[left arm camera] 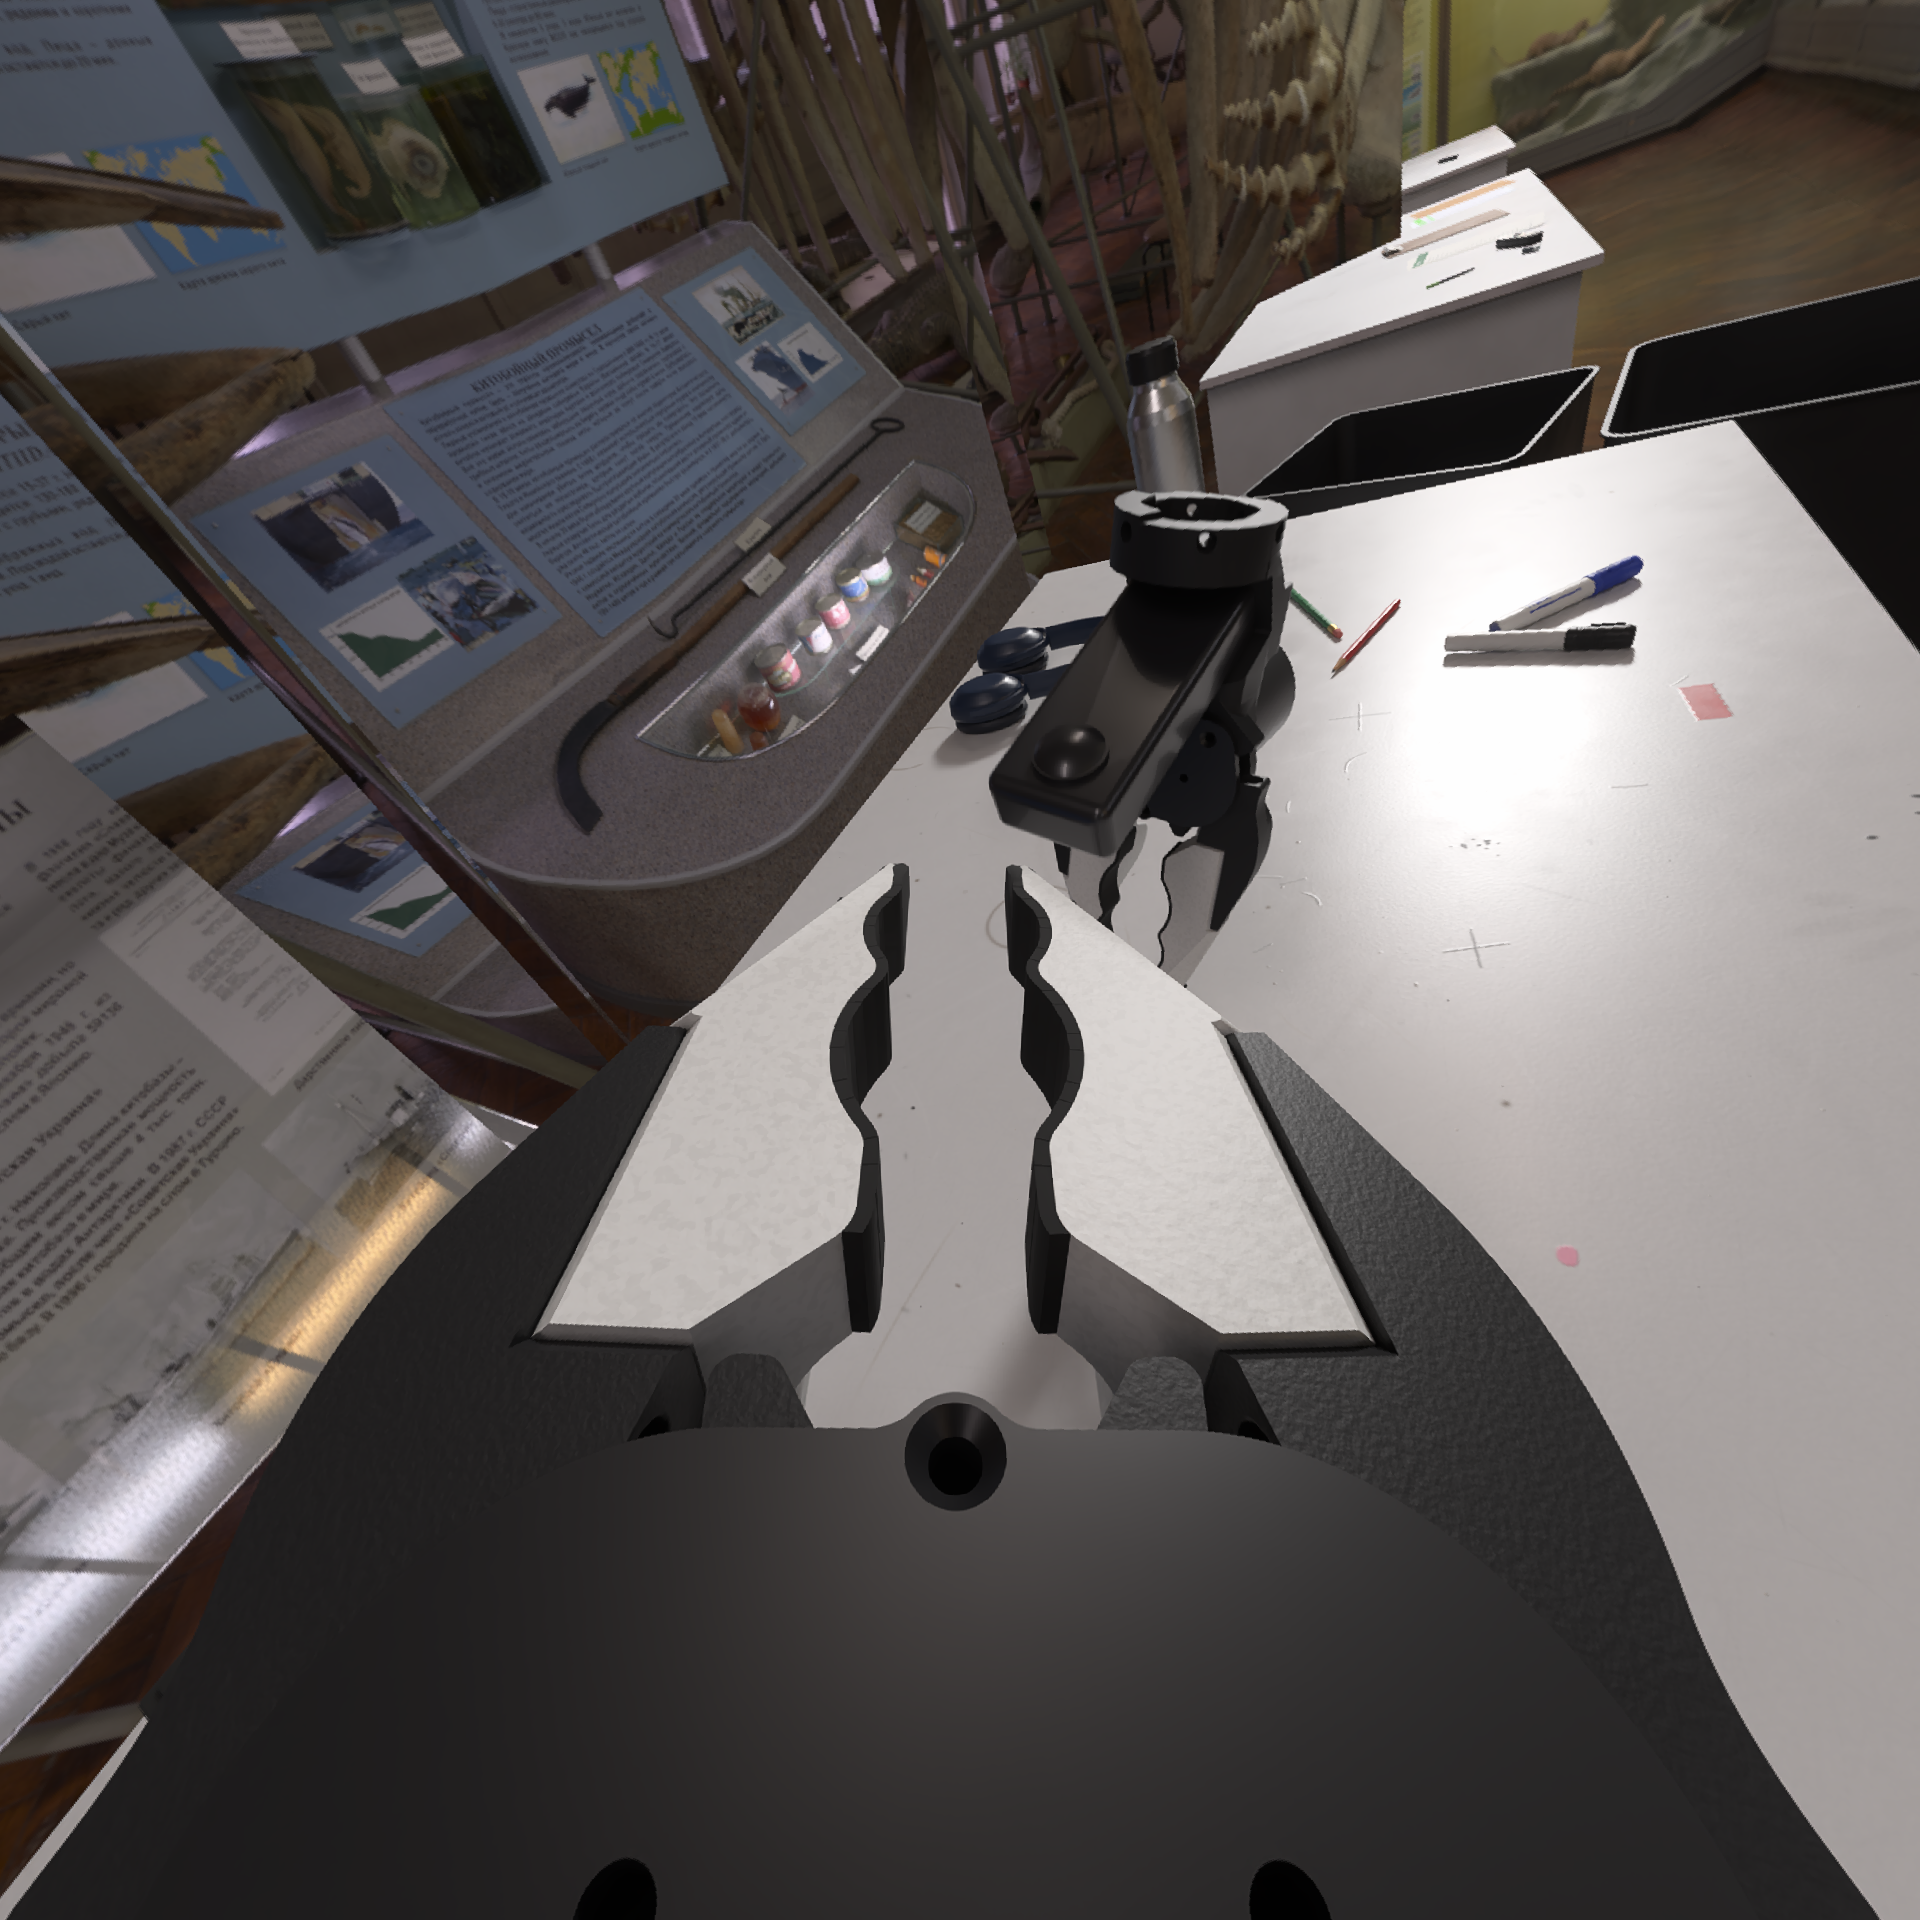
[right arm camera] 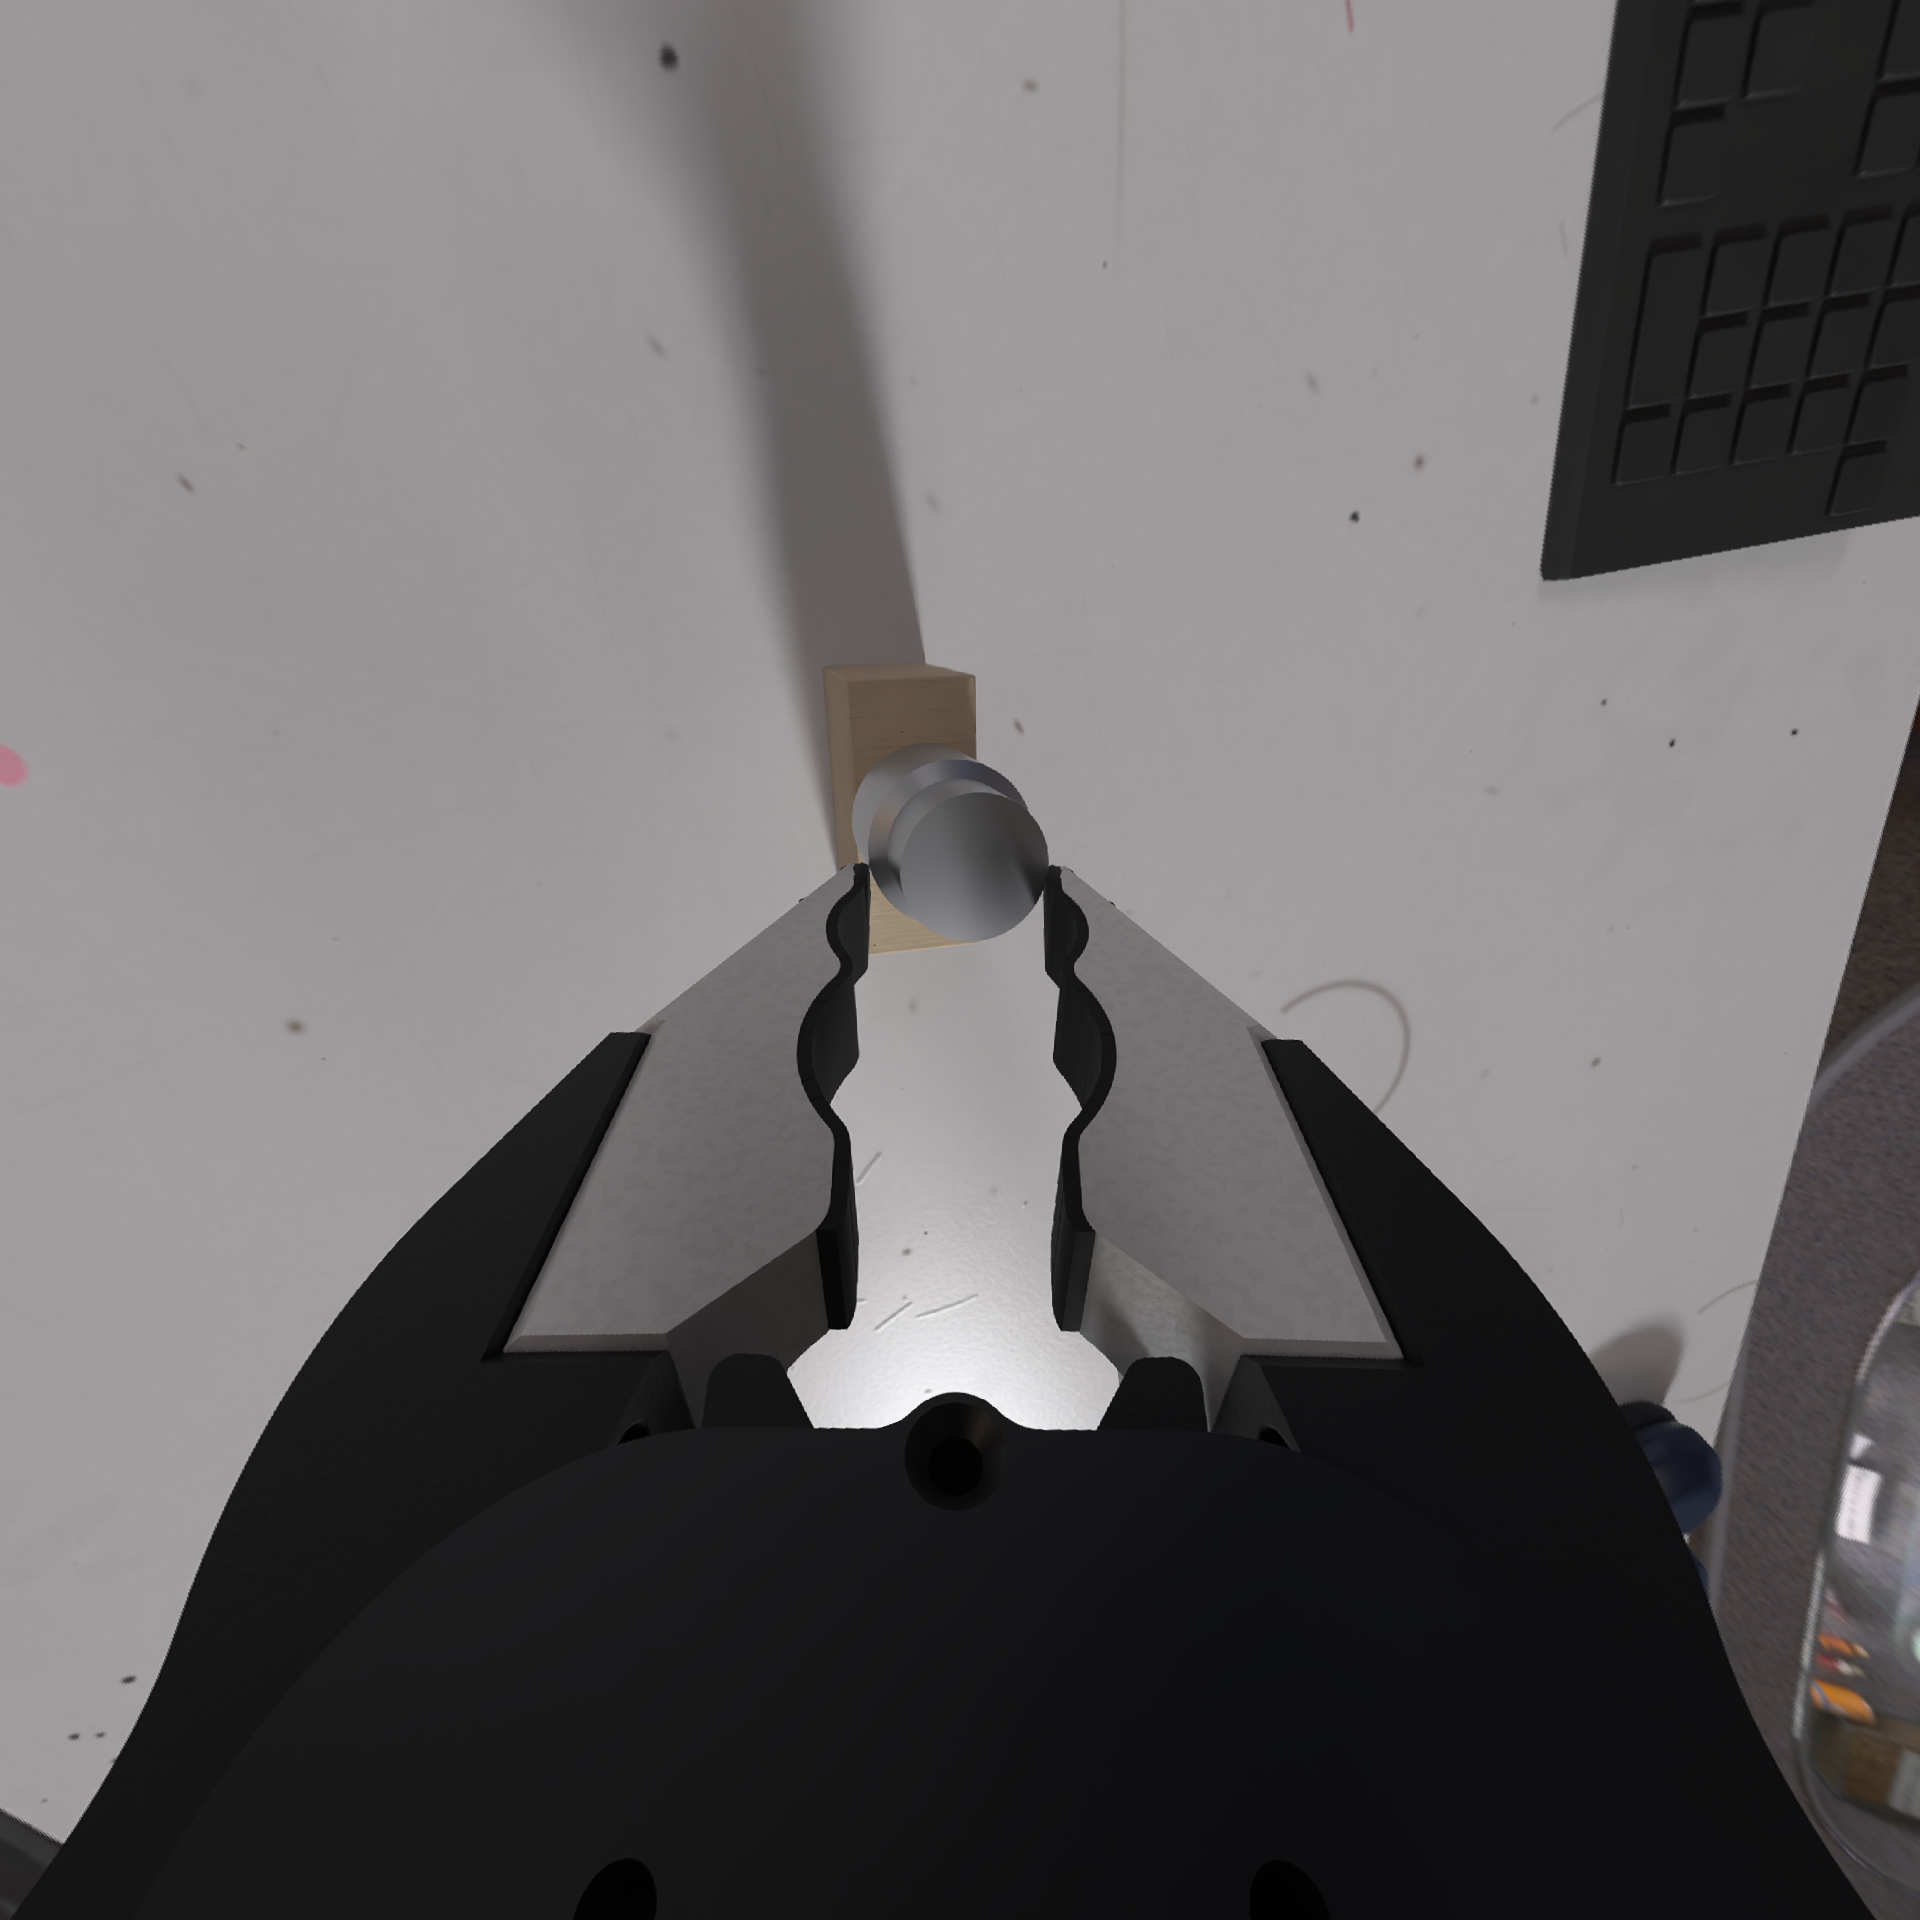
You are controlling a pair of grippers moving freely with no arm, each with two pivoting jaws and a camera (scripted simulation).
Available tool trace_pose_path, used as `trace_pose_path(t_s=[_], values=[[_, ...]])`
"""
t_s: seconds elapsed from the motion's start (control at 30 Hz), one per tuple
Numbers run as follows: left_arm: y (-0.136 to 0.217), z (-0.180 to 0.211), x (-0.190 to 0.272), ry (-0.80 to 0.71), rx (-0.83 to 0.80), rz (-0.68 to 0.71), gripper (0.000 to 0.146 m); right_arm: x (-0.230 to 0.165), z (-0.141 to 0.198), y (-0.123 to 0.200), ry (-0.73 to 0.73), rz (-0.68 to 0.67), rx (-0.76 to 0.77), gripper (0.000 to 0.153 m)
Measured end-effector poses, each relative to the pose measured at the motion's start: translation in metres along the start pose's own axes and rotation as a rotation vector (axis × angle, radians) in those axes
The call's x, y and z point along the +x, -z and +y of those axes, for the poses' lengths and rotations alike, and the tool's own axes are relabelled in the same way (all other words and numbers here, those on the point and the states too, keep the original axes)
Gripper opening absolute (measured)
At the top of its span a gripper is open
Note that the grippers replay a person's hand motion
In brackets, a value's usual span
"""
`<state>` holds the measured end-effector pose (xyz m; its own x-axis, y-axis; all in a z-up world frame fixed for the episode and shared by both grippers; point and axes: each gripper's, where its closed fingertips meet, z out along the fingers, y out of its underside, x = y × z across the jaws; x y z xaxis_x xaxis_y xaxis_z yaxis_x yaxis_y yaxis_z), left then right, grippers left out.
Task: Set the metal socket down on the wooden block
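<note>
In the right wrist view, my right gripper (right arm camera: 953,885) holds the metal socket (right arm camera: 961,847) between its fingertips. The socket is a short silver stepped cylinder. It sits directly over the small pale wooden block (right arm camera: 902,712), which lies on the white table (right arm camera: 416,520); I cannot tell whether they touch. In the left wrist view, my left gripper (left arm camera: 956,894) is empty, its jaws a narrow gap apart above the table's left edge. The right gripper (left arm camera: 1179,914) shows just beyond it, pointing down at the table. The socket and block are hidden there.
A silver bottle (left arm camera: 1164,426), dark blue headphones (left arm camera: 1003,675), two pencils (left arm camera: 1366,639) and two markers (left arm camera: 1548,623) lie farther back. Black bins (left arm camera: 1434,436) stand behind the table. A black keyboard (right arm camera: 1745,281) and a glass jar (right arm camera: 1870,1507) are right of the block.
</note>
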<state>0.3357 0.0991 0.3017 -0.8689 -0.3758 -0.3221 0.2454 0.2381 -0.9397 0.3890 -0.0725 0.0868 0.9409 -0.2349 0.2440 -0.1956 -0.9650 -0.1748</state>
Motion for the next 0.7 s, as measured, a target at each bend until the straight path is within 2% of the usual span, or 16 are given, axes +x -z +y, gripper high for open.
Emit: trace_pose_path(t_s=[0.43, 0.47, 0.6, 0.7], values=[[0.003, 0.002, -0.002, 0.018, -0.007, 0.012, 0.019, 0.002, 0.003, -0.005, 0.036, 0.022, -0.052, 0.033], [0.002, 0.002, -0.002, 0.017, -0.009, 0.012, 0.019, 0.002, 0.003, -0.005, 0.031, 0.028, -0.049, 0.038], [0.004, 0.002, -0.002, 0.017, -0.010, 0.011, 0.020, 0.006, -0.001, 0.009, 0.012, 0.067, 0.017, 0.043], [0.008, 0.000, -0.006, 0.015, -0.002, -0.003, 0.021, 0.007, -0.004, 0.032, -0.021, 0.115, 0.115, 0.045]])
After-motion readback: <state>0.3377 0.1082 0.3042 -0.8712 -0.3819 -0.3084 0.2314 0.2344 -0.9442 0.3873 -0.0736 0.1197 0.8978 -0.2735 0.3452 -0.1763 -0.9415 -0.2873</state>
